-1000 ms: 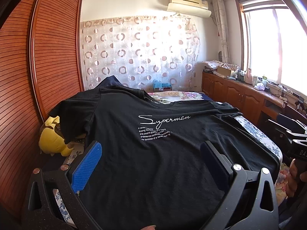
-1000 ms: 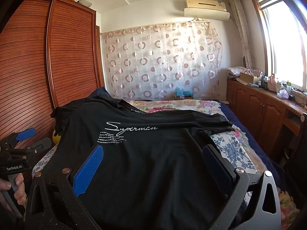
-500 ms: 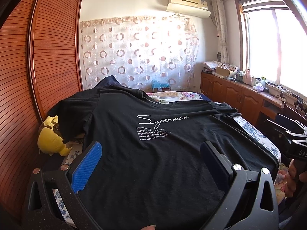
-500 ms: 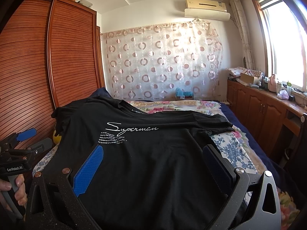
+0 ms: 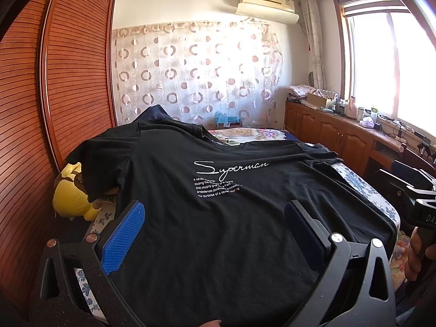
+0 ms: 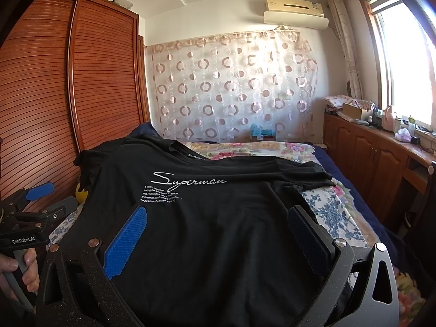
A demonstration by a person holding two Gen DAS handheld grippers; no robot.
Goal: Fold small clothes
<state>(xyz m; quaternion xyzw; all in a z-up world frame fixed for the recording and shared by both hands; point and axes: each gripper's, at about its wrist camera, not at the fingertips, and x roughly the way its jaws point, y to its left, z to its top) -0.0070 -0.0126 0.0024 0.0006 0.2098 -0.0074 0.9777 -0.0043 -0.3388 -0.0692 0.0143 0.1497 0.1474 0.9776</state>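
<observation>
A black cotton "Superman" T-shirt (image 5: 218,218) lies spread on the floral-sheeted bed (image 6: 329,207), both claws (image 5: 212,226) (image 6: 215,231) wide open, empty. Only the left view shows a yellow plush toy (image 5: 70,201), near left.

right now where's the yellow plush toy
In the left wrist view the plush toy sits low on the left, between the wardrobe and the bed, partly under the black shirt's sleeve.

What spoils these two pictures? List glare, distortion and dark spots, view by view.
Left wrist view: the window is blown out white, the wardrobe bows from fisheye, and the black T-shirt loses fold detail. Right wrist view: the same window glare, curved wardrobe slats, dark vignetted corners.
</observation>
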